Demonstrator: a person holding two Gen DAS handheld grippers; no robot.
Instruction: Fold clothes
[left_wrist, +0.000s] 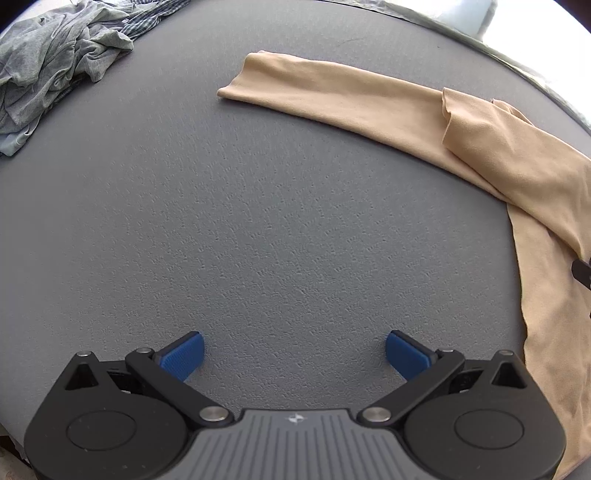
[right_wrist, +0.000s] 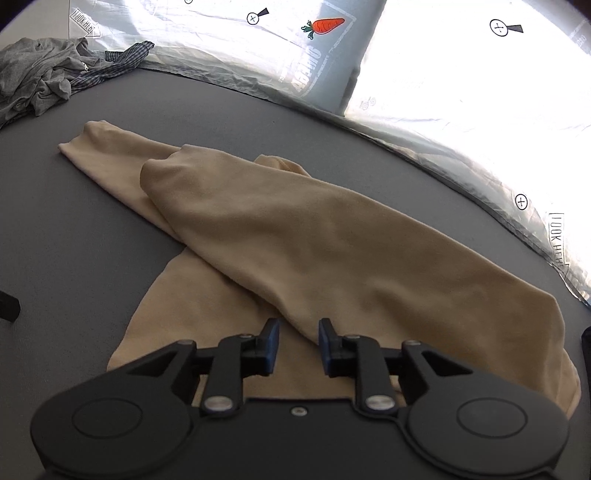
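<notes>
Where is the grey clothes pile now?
The grey clothes pile lies at the far left of the table in both views, apart from the tan garment.

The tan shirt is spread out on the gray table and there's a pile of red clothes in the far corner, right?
Almost. The pile in the far corner is gray, with a bit of checked cloth, not red; the left wrist view shows it clearly. The rest is right: the tan shirt lies on the gray table.
</notes>
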